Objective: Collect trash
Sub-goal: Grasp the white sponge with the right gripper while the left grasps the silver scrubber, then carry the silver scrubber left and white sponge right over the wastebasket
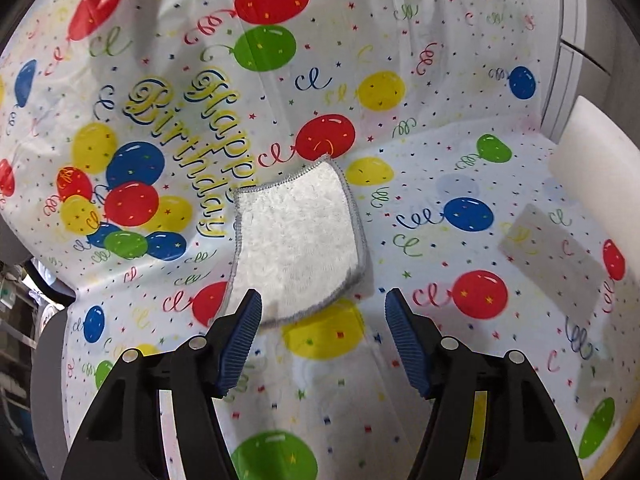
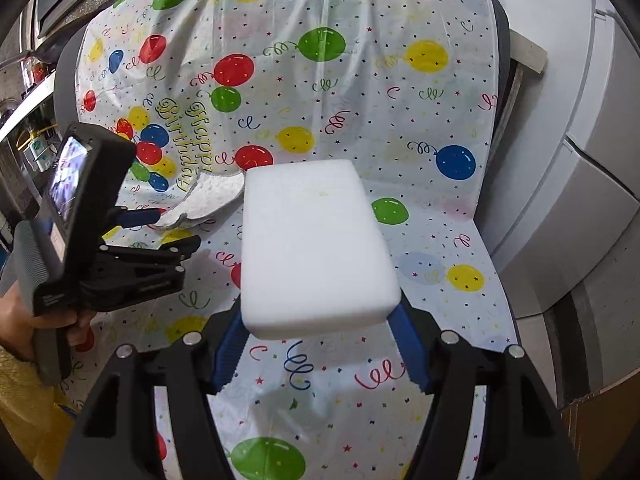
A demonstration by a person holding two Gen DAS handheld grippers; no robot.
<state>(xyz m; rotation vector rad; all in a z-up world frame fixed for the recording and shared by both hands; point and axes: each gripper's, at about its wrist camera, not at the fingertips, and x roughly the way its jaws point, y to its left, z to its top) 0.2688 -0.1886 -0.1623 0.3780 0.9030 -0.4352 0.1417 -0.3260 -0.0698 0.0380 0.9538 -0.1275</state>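
Your right tongs [image 2: 320,354] are clamped on a white foam block [image 2: 316,248]: a smooth, matte rectangular slab with rounded corners, held by its near end between the ribbed blue pads [image 2: 228,354]. It projects forward along the fingers and fills the centre of the right wrist frame. In the left wrist view the same block [image 1: 596,168] shows as a white shape at the right edge.

Your left tongs [image 1: 324,344] stand open, with nothing between the ribbed blue pads [image 1: 242,340]. Just beyond their tips, at the centre of that frame, lies a white cloth [image 1: 298,240]. It is fluffy terry, roughly square, with a grey stitched hem. Its near edge sits just beside the left pad; contact cannot be confirmed.

In the right wrist view the cloth [image 2: 208,198] appears left of centre, rumpled, partly hidden behind the block, with the left tongs [image 2: 160,228] beside it.

Both items are over a glossy, wrinkled plastic cover [image 1: 460,184]. It is white and printed with red, yellow, green and blue balloons, streamers, confetti and "Happy Birthday" lettering [image 1: 188,148]. The cover rises like a chair back in the upper half of both frames.

Grey moulded panels [image 2: 580,160] stand along the right edge of the right wrist frame. Cluttered shelving [image 2: 28,92] shows at its upper left.
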